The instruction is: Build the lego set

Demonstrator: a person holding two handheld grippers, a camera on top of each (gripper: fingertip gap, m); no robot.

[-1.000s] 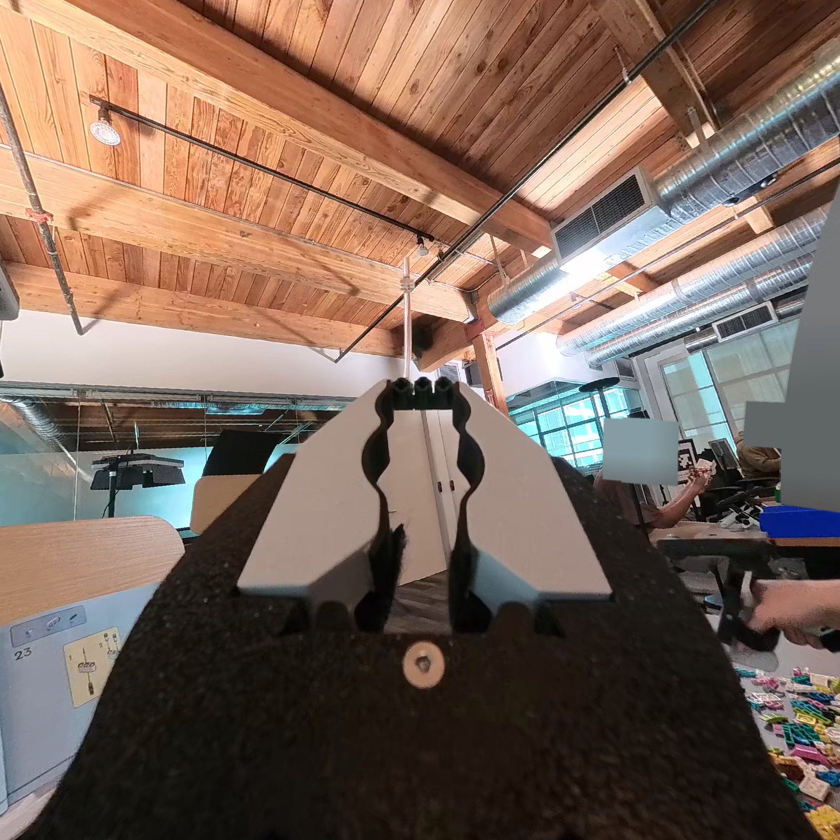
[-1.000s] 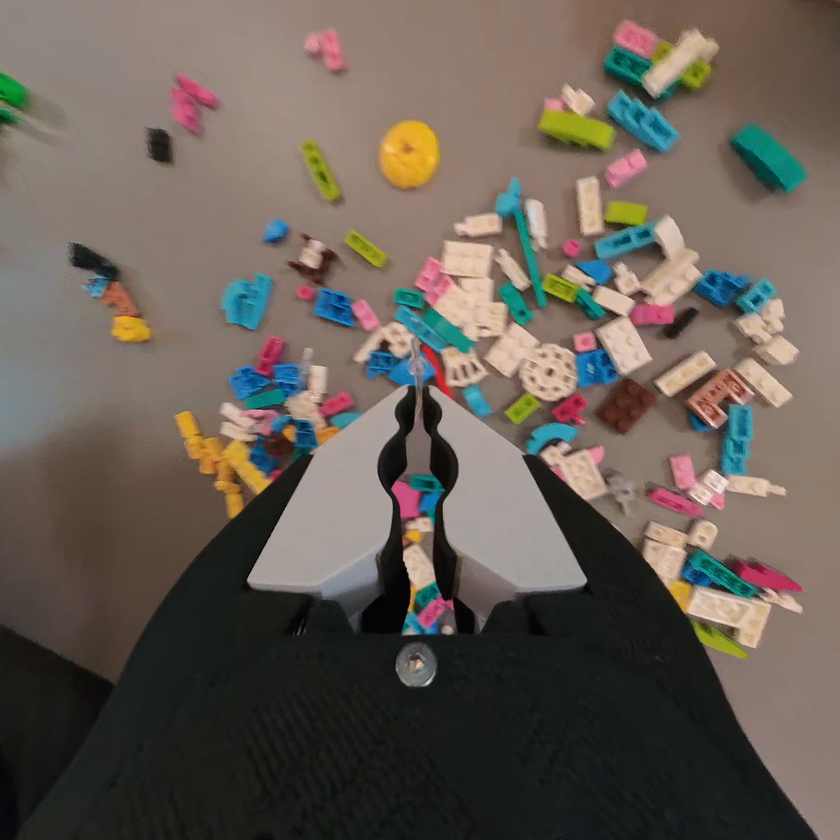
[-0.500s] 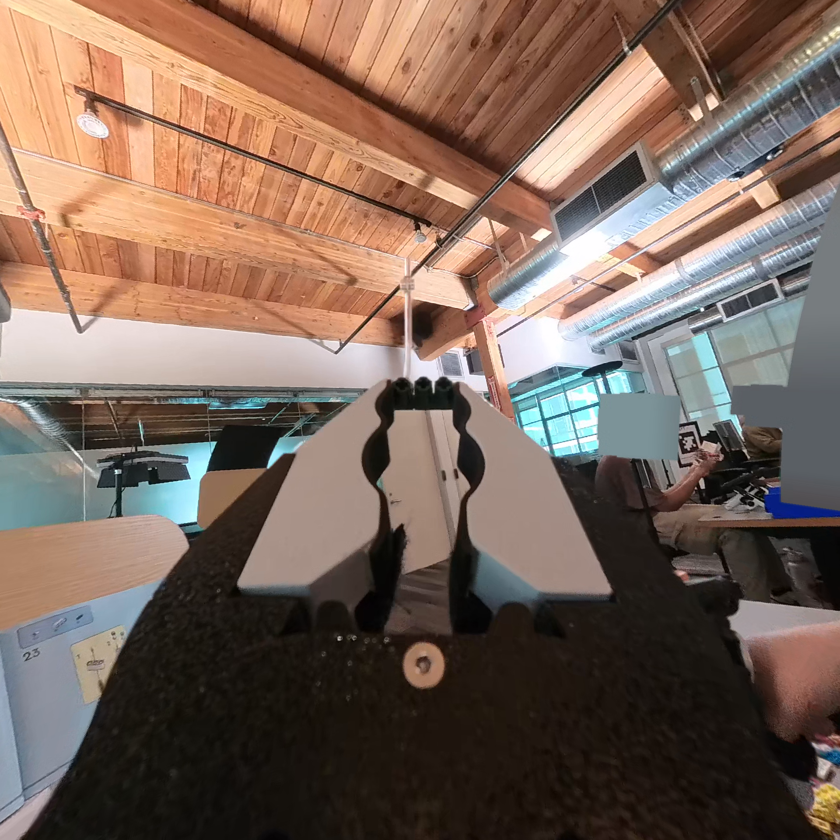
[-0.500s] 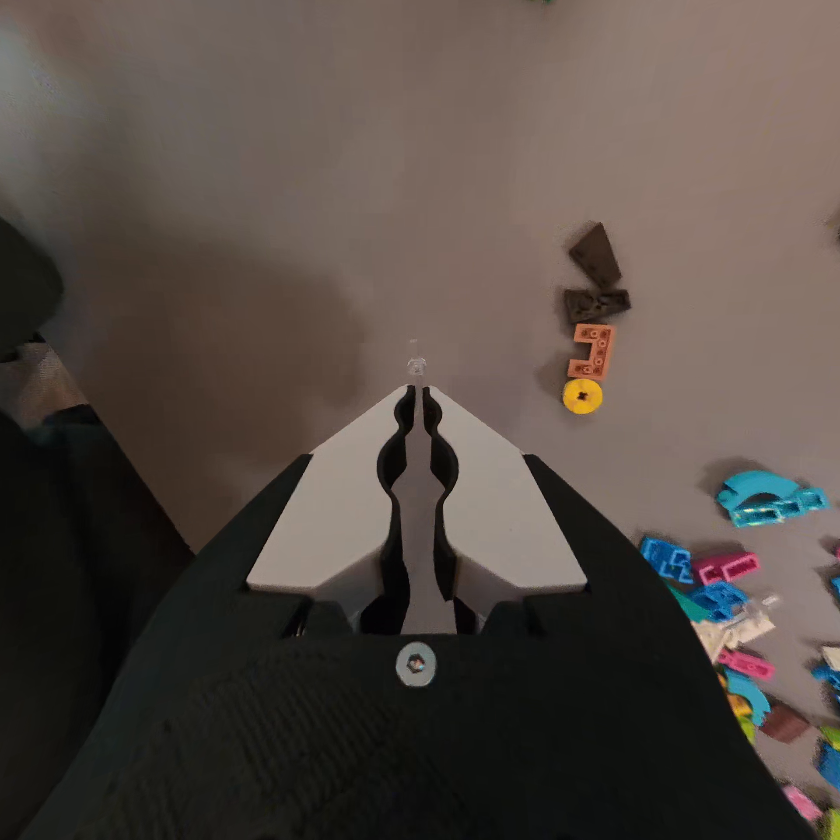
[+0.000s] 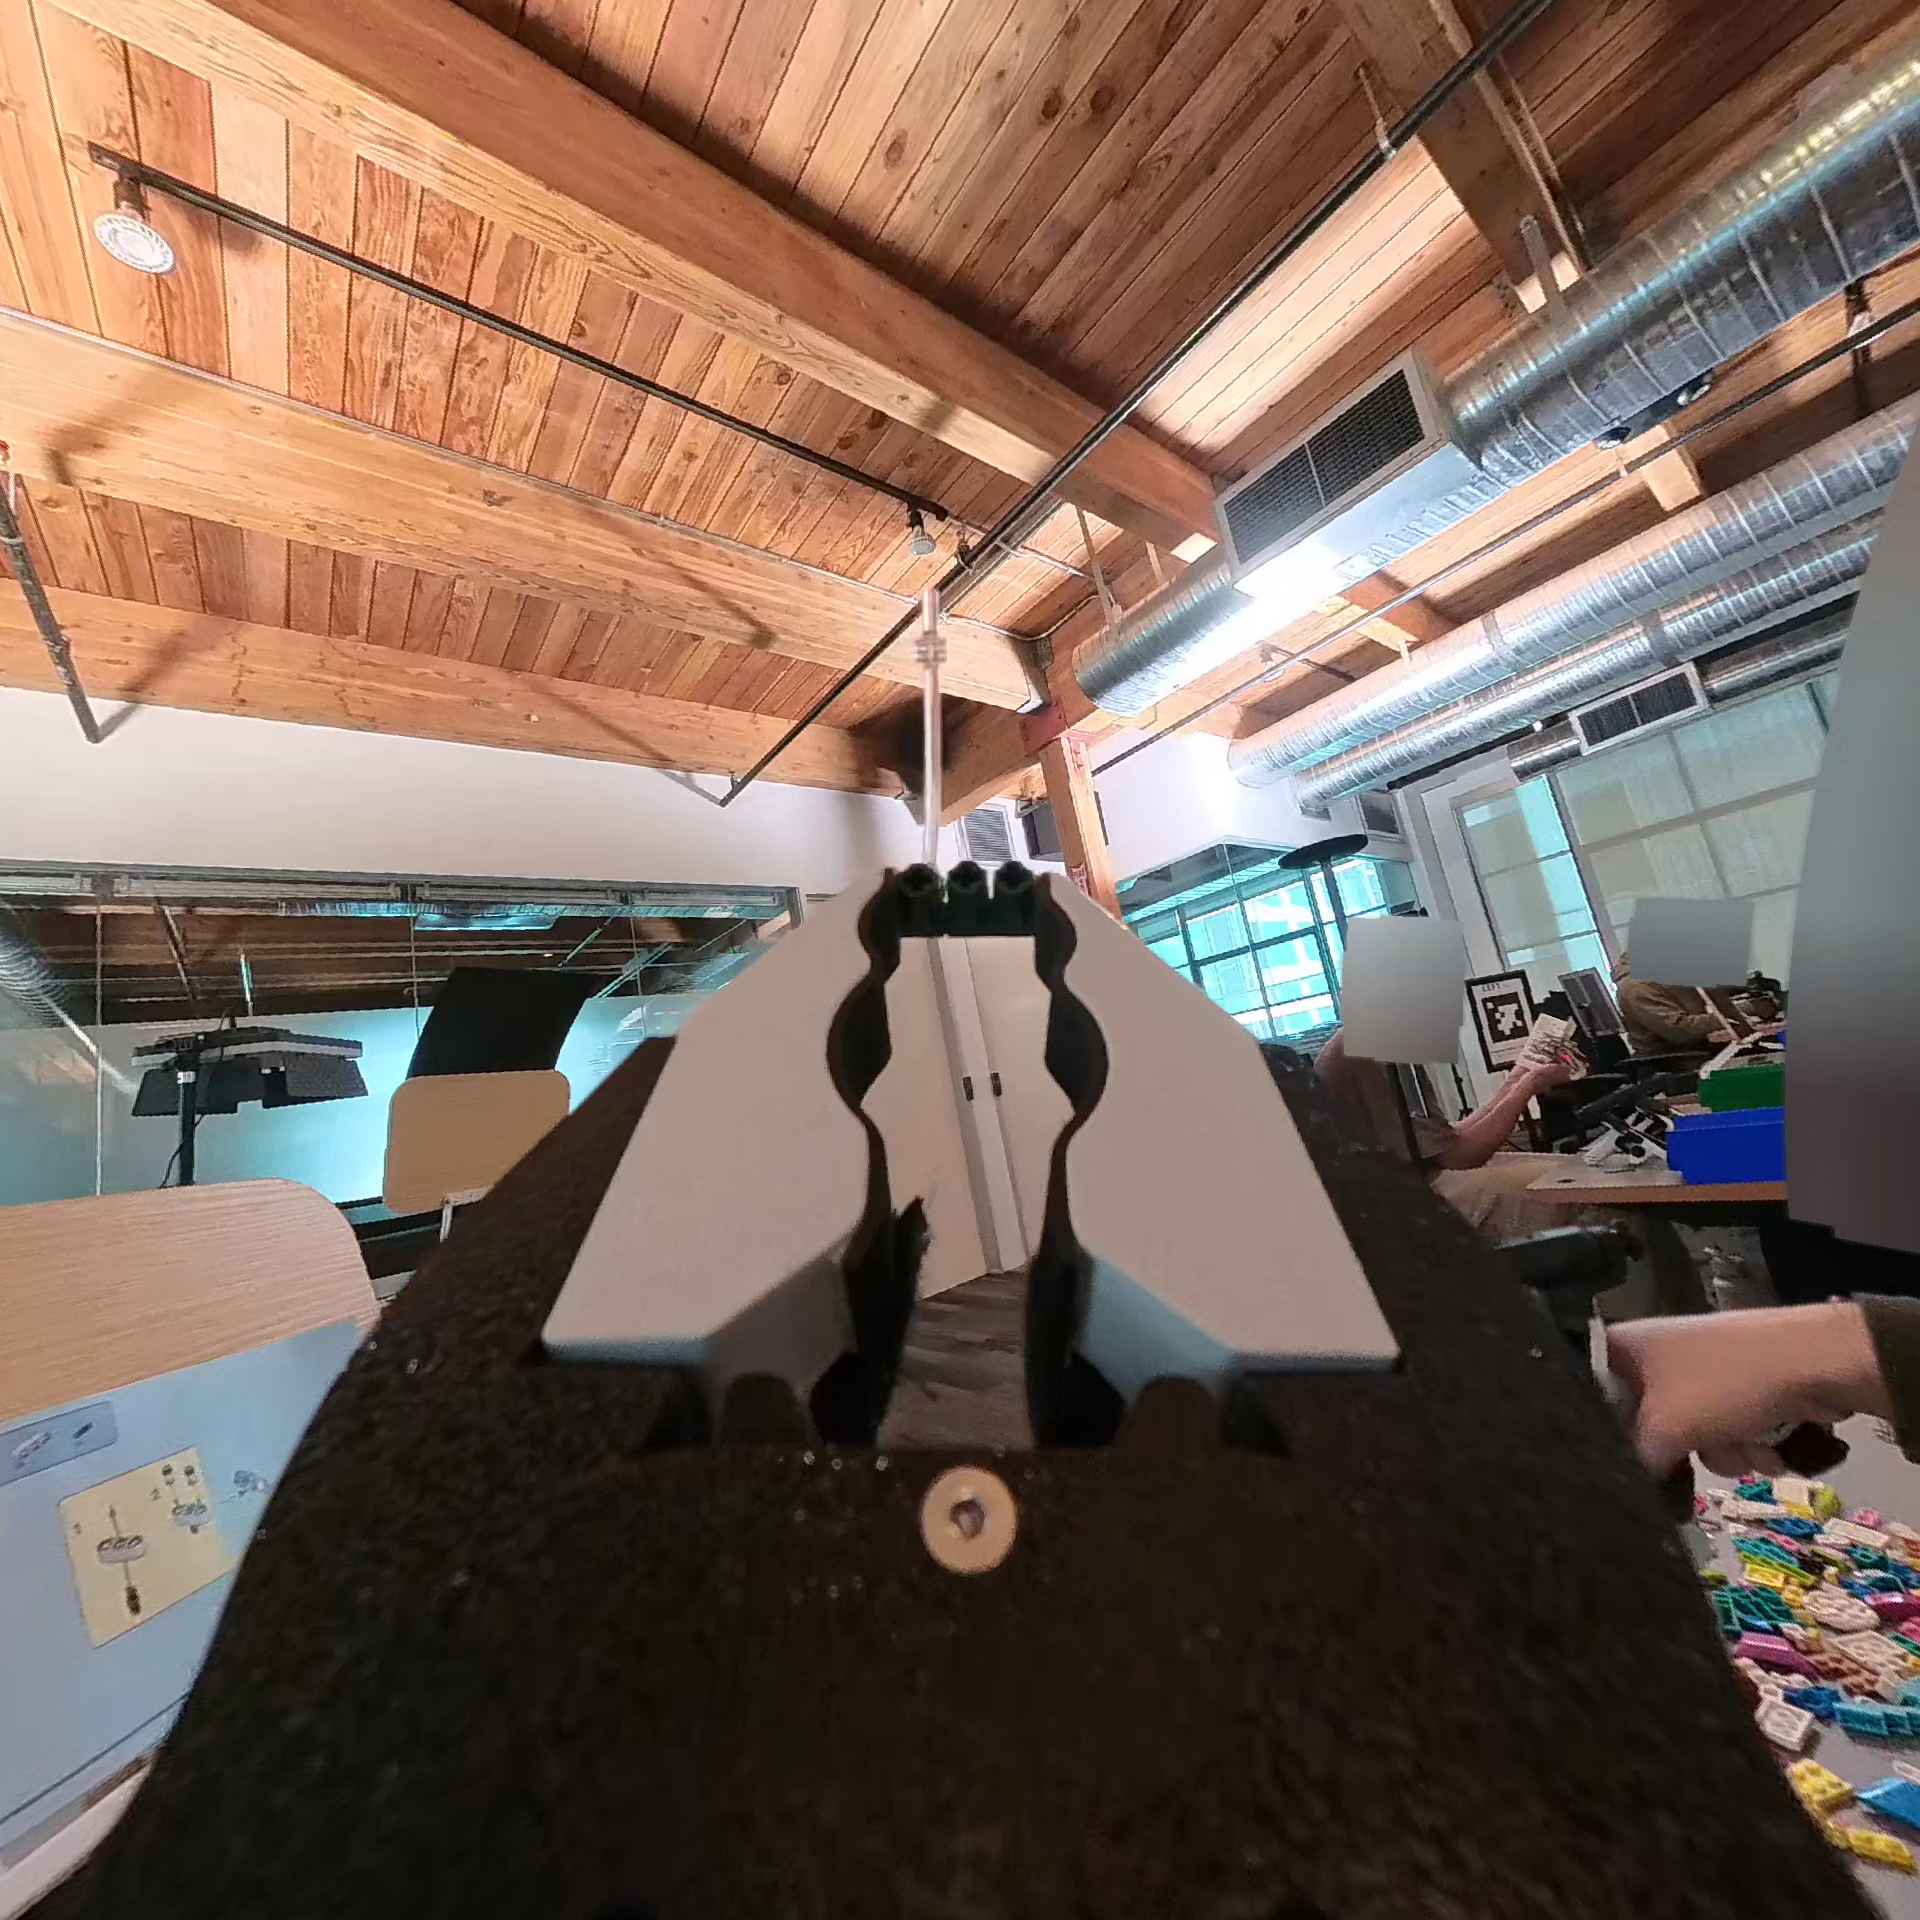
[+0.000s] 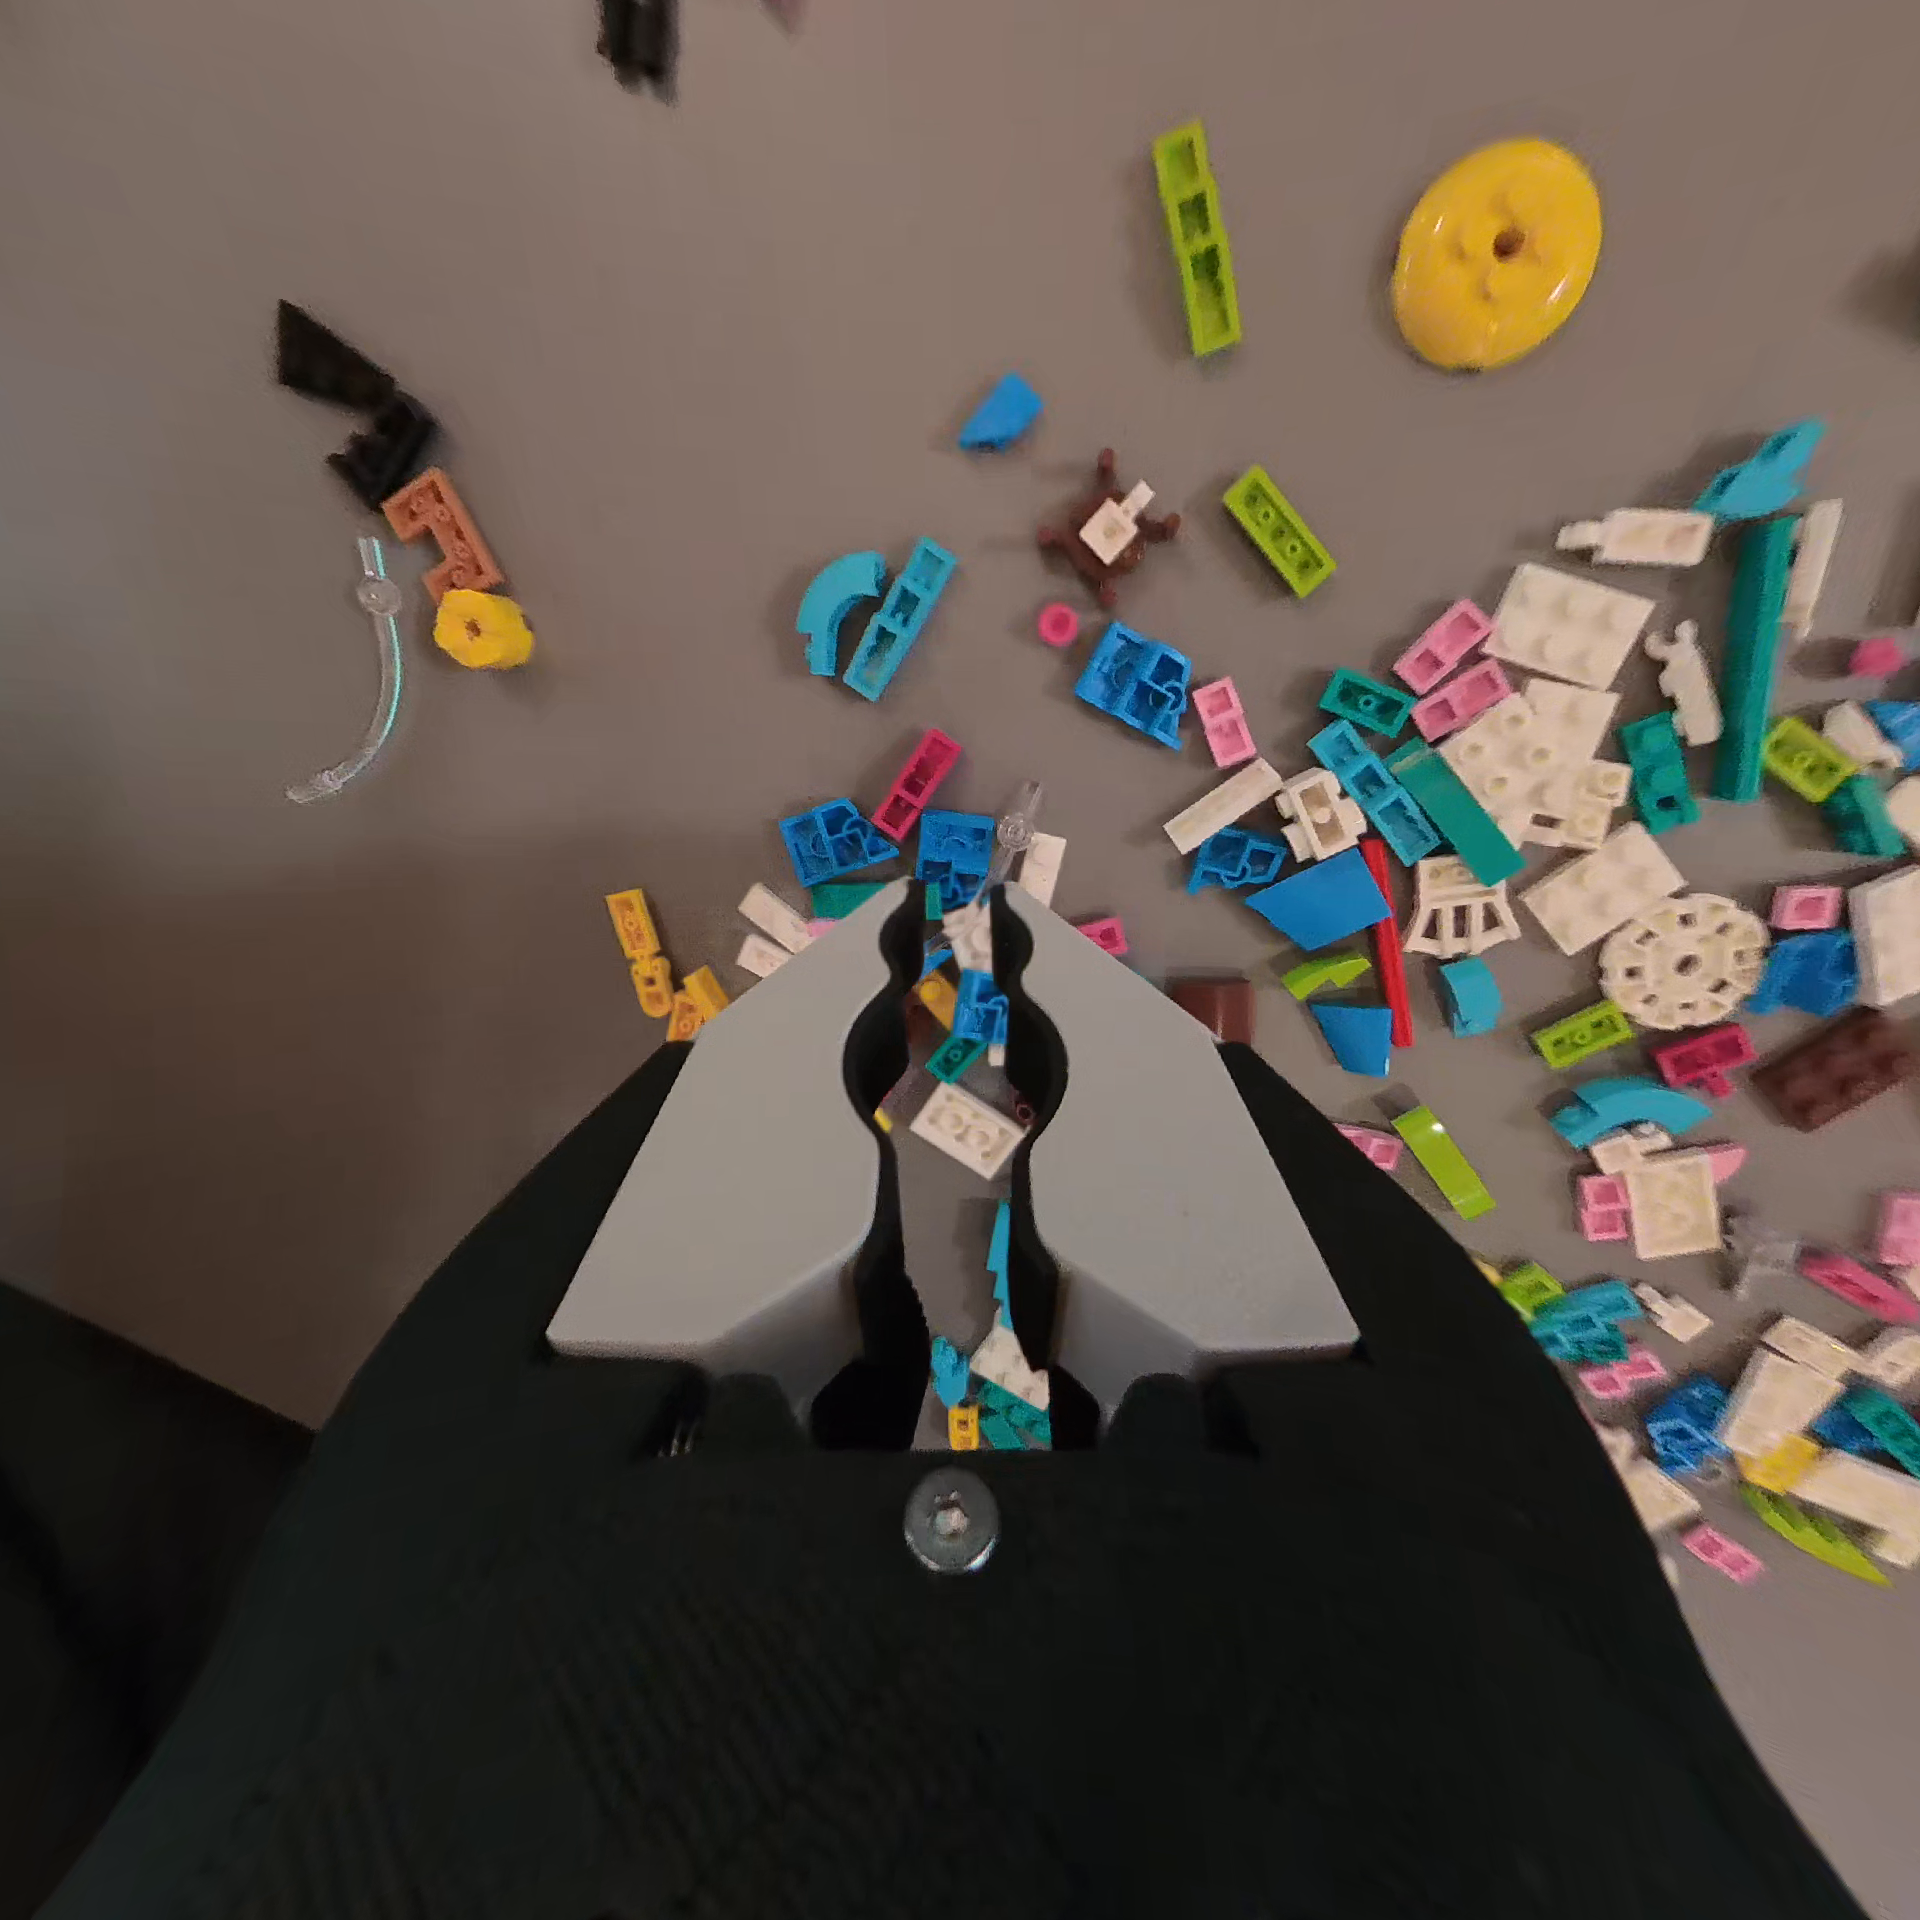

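Note:
In the left wrist view my left gripper points up toward the ceiling and is shut on a small black studded piece. A clear thin rod stands up from that piece. In the right wrist view my right gripper hovers over the loose brick pile on the grey table. Its jaws stand slightly apart. A second clear rod lies slanted at and between its tips. A curved clear rod lies on the table at the left.
Beside the curved rod are black pieces, an orange bracket and a yellow round piece. A yellow disc and a lime plate lie farther off. In the left view, a hand reaches over bricks. My right fingertips sit around 55 cm from my left ones. My right gripper is the nearer one to the lime plate: about 12 cm, against 55 cm.
The right gripper swung left to the black and orange pieces, then back over the pile. A clear rod now lies there. Its jaws are wider apart. The left gripper barely moved.

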